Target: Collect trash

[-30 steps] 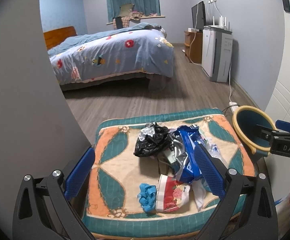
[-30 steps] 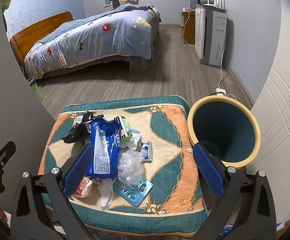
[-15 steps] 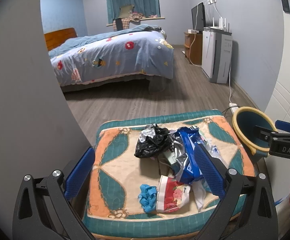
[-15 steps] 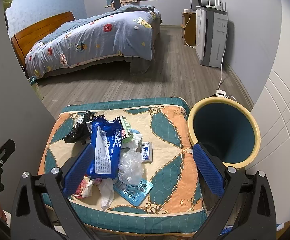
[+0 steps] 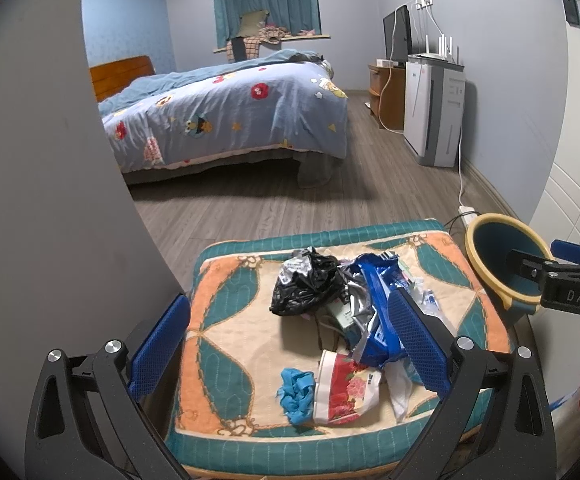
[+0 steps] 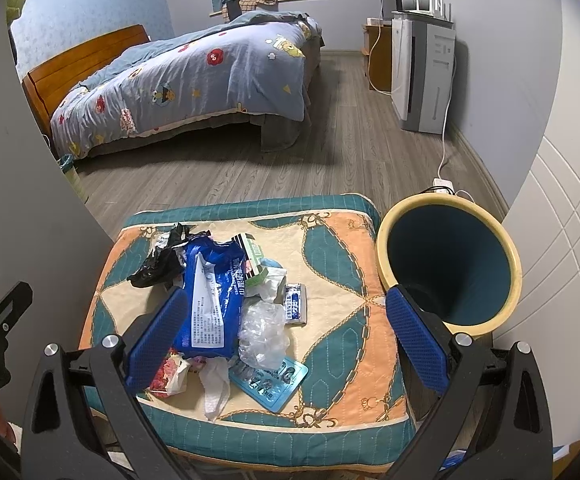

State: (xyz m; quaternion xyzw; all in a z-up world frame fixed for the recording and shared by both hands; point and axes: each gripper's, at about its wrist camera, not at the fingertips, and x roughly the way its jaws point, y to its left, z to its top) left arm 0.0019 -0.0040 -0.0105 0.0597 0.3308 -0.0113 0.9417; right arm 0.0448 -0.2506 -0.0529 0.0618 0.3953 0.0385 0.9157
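Here, you hold both claws low over a cushioned surface (image 6: 353,280) with a teal and orange pattern, and both stand wide apart with nothing between their blue pads. The trash sits in 1 loose heap on the surface, left of the bin (image 6: 449,268), a teal bucket with a yellow rim that stands just beside the surface's right edge.

The heap is all light, soft stuff, by the look of it. The blue wipes pack (image 6: 210,300) is floppy and probably slick, so pinch it across a creased edge, not its flat face. The black plastic bag (image 5: 305,284) and the clear crumpled plastic (image 6: 264,334) should crush easily; take hold at the bunched middle. The blister card (image 6: 270,380) lies flat on the surface (the hardest to lift, I judge), so slide a pad under its raised corner.

The left claw (image 5: 286,336) view shows a crumpled blue glove (image 5: 295,394) and a red floral wrapper (image 5: 347,392) near the front edge; the right view hides most of these behind a finger. The right claw (image 6: 286,336) view alone looks down into the bin and shows the blister card and a small blue and white sachet (image 6: 295,304).
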